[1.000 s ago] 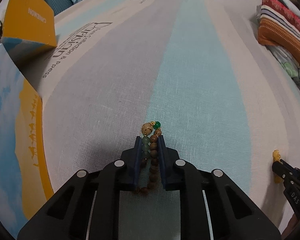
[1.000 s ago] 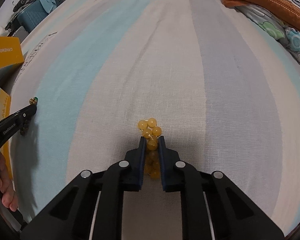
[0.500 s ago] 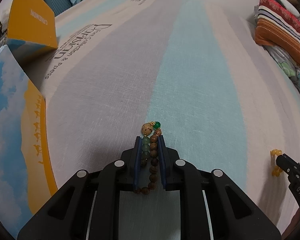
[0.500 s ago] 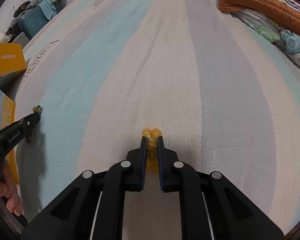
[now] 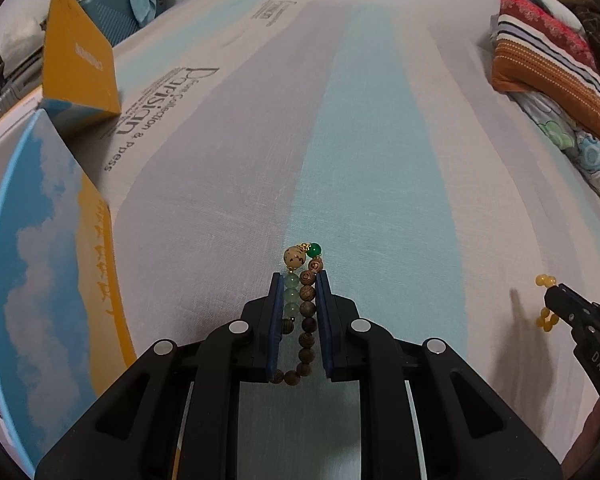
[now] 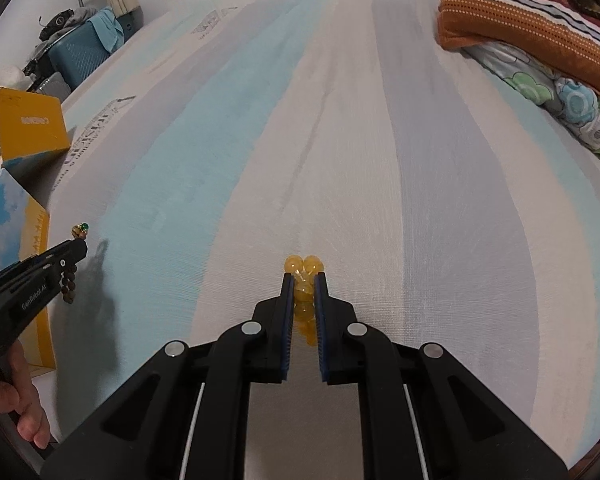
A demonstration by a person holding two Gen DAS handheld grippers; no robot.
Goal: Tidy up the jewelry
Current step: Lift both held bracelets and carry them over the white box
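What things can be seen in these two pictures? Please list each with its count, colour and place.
wooden bead bracelet: one, brown with green beads, between the left gripper's fingers
yellow bead bracelet: one, amber yellow, between the right gripper's fingers
bedsheet: one, blue, grey and white stripes, below everything
boxes: two, yellow and sky blue, left edge
folded blankets: a stack, orange, striped and flowered, far right
suitcase: one, teal, far left
left gripper: black, shut on the wooden bead bracelet
right gripper: black, shut on the yellow bead bracelet
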